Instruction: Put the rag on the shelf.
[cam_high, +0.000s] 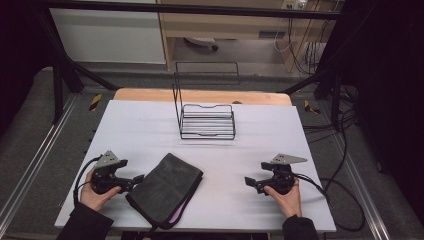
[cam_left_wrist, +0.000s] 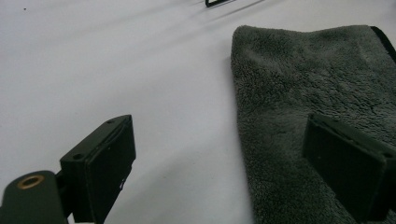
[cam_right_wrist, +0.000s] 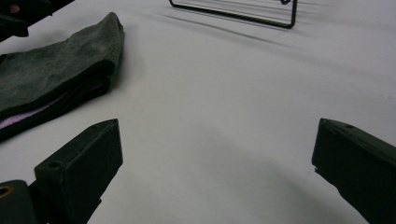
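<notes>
The towel is thick grey cloth with a rough, fuzzy nap, and a pale pink layer shows in its folds. Beyond the towel, the rack is thin black wire. The table has a smooth, matt white top; past the rack, bare wood shows.

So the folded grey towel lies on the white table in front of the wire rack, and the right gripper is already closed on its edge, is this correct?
Not quite. The right gripper is open and apart from the towel; the right gripper view shows its jaws spread over bare table. The rest holds: the folded grey towel lies on the white table in front of the wire rack.
</notes>
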